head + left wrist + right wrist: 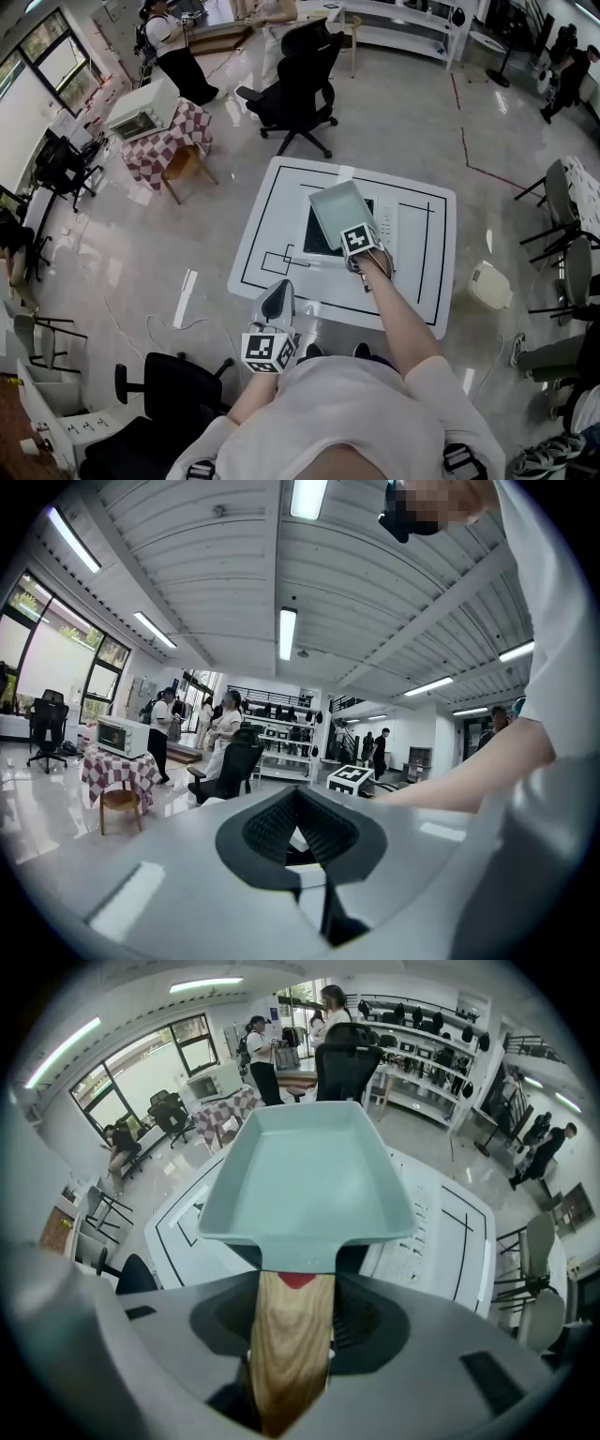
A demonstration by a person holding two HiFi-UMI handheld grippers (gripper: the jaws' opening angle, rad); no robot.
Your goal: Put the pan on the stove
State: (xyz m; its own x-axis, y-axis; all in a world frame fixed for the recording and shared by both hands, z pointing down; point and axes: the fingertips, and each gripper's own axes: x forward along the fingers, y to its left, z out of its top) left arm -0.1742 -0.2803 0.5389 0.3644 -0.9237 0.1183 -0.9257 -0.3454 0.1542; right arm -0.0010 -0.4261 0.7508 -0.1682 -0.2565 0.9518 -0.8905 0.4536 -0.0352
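A pale teal square pan (339,211) hangs tilted over the black stove (314,246), which lies in the middle of the white table (272,187). My right gripper (351,232) is shut on the pan's wooden handle (291,1344). In the right gripper view the pan (305,1180) fills the middle, with the stove's white control strip (417,1241) below it to the right. My left gripper (277,298) hovers by the table's near edge. It points out across the room, shut, with nothing between its ribbed pads (272,827).
Black lines are marked on the table top. A black office chair (300,80) stands beyond the table, and a checkered-cloth stand with a microwave (155,117) is at the back left. A white appliance (489,286) sits on the floor at right, near chairs (562,216). People stand far back (173,47).
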